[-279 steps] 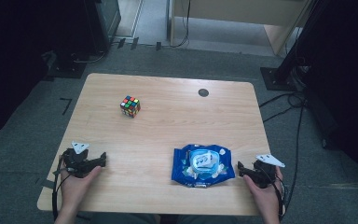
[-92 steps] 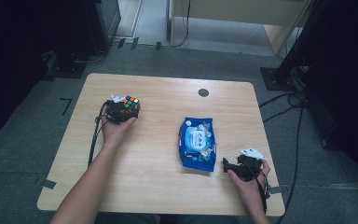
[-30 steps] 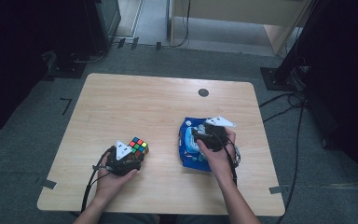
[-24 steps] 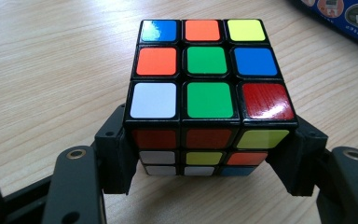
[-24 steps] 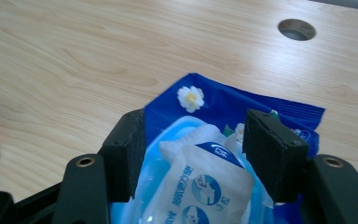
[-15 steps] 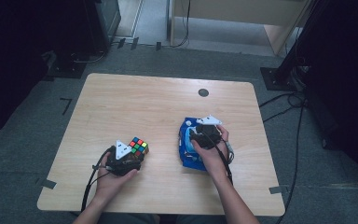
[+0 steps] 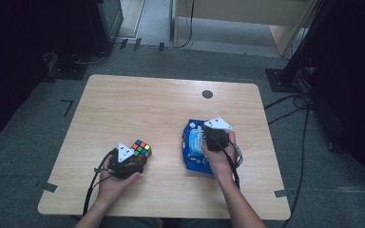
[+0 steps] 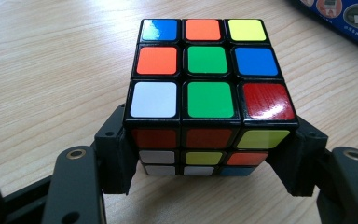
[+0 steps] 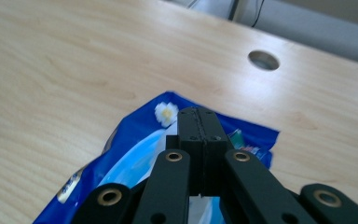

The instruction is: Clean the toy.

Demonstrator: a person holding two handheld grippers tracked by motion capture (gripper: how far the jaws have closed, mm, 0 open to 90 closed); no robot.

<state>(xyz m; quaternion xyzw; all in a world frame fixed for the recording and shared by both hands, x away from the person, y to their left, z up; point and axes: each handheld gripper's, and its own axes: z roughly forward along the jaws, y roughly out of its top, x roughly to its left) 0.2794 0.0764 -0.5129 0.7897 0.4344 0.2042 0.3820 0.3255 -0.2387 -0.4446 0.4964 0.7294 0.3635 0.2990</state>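
A: From the high view, a person's left gripper [image 7: 132,161] clasps a colour cube [image 7: 141,148] at about seven o'clock on the wooden table [image 7: 138,104]. The right gripper [image 7: 208,137] sits on a blue wipes pack [image 7: 191,152] at about five o'clock, just right of the table's middle line.

B: And the round hole [image 7: 207,94]?

A: At one o'clock, near the far edge, well apart from both.

B: The left gripper view?

A: The cube [image 8: 208,93] stands on the table [image 8: 51,70], the black pads [image 8: 116,154] pressing its two lower flanks: a firm grasp. A corner of the blue pack [image 8: 345,18] shows at two o'clock.

B: The right gripper view?

A: The right gripper [image 9: 198,128] has just been closing and its jaws now meet flat, clenched, over the pack [image 9: 135,144]. Whether any film is pinched between them I cannot tell. The hole [image 9: 263,60] lies at one o'clock beyond.
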